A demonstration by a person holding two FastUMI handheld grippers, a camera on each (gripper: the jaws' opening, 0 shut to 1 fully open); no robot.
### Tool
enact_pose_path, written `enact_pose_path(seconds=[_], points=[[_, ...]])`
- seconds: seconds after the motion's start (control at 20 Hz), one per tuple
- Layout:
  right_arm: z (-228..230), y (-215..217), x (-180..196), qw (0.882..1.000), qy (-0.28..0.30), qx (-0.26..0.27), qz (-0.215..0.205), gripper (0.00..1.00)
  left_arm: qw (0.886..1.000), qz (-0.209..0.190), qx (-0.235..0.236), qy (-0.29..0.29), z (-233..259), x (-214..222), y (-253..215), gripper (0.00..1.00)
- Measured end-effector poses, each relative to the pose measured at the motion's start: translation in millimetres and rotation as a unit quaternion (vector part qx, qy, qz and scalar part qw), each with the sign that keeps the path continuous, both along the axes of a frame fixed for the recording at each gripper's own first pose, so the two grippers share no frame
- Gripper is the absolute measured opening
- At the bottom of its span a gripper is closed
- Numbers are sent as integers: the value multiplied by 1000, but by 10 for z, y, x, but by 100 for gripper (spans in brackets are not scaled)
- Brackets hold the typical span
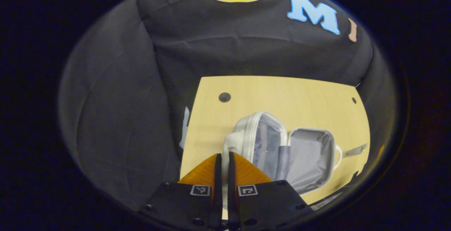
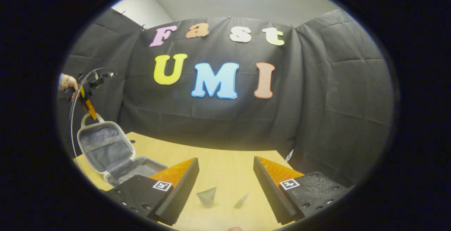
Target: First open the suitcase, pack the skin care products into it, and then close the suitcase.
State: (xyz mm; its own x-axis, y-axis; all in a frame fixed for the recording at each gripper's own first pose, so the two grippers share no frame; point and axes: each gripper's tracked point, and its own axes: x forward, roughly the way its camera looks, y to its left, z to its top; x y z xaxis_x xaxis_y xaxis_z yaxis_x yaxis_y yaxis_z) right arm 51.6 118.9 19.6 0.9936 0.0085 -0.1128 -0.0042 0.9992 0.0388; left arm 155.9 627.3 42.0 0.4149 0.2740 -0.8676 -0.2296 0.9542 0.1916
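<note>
The suitcase (image 1: 292,153) lay open on the counter (image 1: 282,93), the left hand-held gripper (image 1: 224,164) nearly closed and empty above it, while the right hand-held gripper (image 2: 225,178) gaped wide over two skincare tubes (image 2: 207,196), apparently to pick one.

Light wood table (image 1: 282,93) w/ two dark round holes (image 1: 224,97), black cloth wall (image 2: 334,93) behind.

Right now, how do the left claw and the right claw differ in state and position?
The left claw has its fingers closed together, while the right claw is spread wide. The left claw is held above the open suitcase; the right claw sits low over the table, facing two small skin care tubes. Neither claw holds anything.
</note>
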Motion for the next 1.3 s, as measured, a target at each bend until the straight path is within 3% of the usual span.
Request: enact_pose_path(seconds=[0.3,0.5,0.8,0.9,1.0,1.05,1.2,1.3], points=[[13,119,-58,999,18,-16,-30,94,999,10,-23,30,-992,-226,747,14],[-27,159,-81,999,34,-13,-38,94,998,15,-44,39,-1466,-320,889,14],[50,96,-152,998,30,-22,-56,94,997,34,-63,30,-1691,-351,1041,17],[66,74,-185,998,26,-22,-59,94,998,38,-50,28,-1704,-373,1096,26],[75,76,-211,998,24,-21,-59,94,998,35,-48,9,-1663,-326,1080,44],[66,77,-219,998,24,-21,-58,94,998,34,-47,-3,-1591,-307,1048,46],[57,91,-212,998,22,-17,-50,94,998,35,-21,-50,-1330,-231,1013,97],[53,96,-212,999,18,-12,-43,94,996,38,-4,-81,-1107,-188,939,97]])
